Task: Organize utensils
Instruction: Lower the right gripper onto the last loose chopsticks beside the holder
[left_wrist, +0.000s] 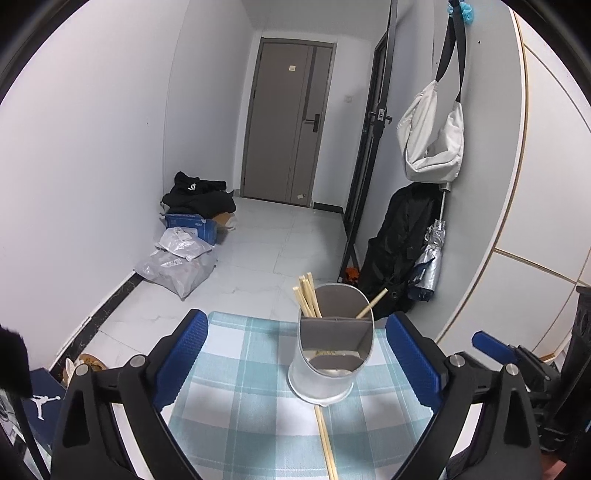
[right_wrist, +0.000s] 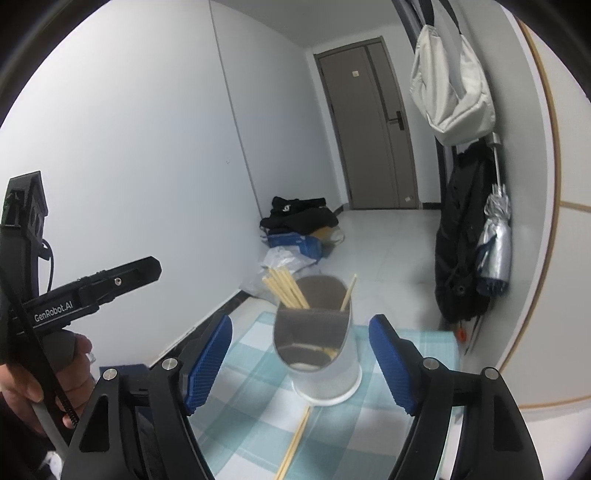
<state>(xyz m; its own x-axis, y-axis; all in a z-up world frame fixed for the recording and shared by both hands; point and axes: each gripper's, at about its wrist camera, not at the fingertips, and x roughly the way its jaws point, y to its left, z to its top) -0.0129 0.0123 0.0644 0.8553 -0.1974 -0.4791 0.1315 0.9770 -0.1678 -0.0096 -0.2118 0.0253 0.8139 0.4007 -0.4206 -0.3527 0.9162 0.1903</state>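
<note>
Both grippers, left (left_wrist: 295, 365) and right (right_wrist: 301, 363), are hanging apart, gripping nothing. Chopsticks (left_wrist: 325, 439) are lying on the cloth (left_wrist: 236, 369) just before the holder (left_wrist: 328, 354), long axis running toward the grippers, nearer the right.

Loose chopsticks (left_wrist: 325, 443) cut off by bottom edge, both views.

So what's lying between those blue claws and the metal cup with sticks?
Loose chopsticks on the checked cloth, running toward the holder between the open left gripper fingers; the right wrist view shows them too.
</note>
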